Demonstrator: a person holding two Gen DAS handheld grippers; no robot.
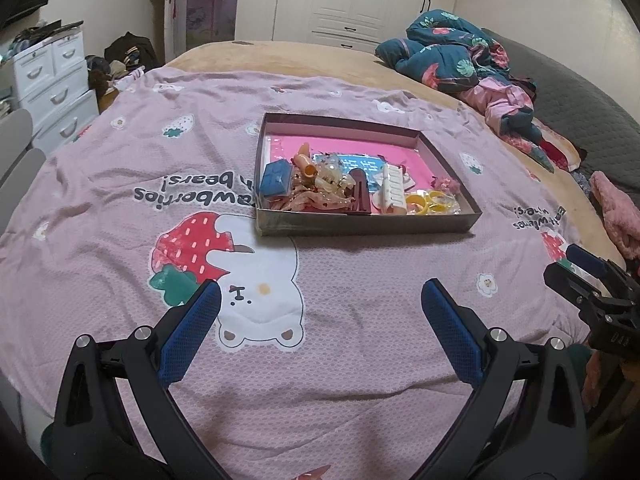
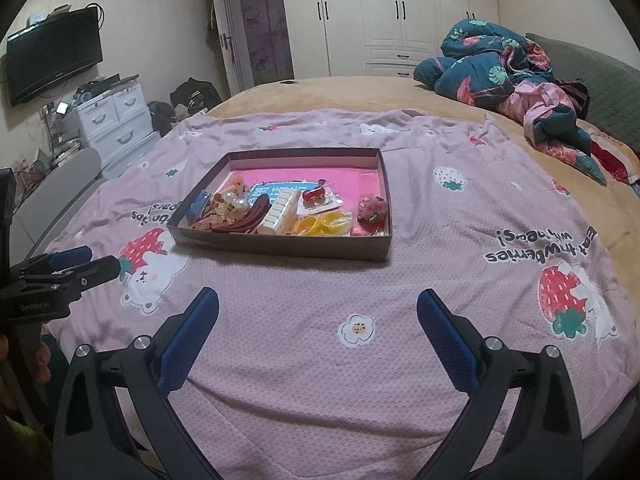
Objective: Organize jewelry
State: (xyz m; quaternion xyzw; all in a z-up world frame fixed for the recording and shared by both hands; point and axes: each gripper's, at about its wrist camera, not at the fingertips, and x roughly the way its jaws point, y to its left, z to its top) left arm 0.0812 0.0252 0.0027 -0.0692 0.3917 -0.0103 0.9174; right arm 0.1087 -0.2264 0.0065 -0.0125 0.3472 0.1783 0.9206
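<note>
A shallow dark box [image 1: 360,227] [image 2: 280,246] with a pink lining lies on the strawberry-print blanket, ahead of both grippers. Along its near side are a blue hair clip [image 1: 275,179] [image 2: 197,204], a white comb-like clip [image 1: 393,189] [image 2: 280,210], yellow rings [image 1: 428,203] [image 2: 320,225], a dark red clip [image 1: 359,192] and a pink trinket [image 2: 372,208]. My left gripper [image 1: 320,296] hangs open over the blanket, short of the box, with nothing between its fingers. My right gripper [image 2: 318,304] is open too and holds nothing; it appears at the right edge of the left wrist view [image 1: 580,268].
A crumpled teal floral quilt [image 1: 460,56] [image 2: 504,68] lies at the far right of the bed. White drawers [image 1: 52,80] [image 2: 116,120] stand left of the bed, with a wall television [image 2: 52,56] above. White wardrobes [image 2: 384,12] line the back wall.
</note>
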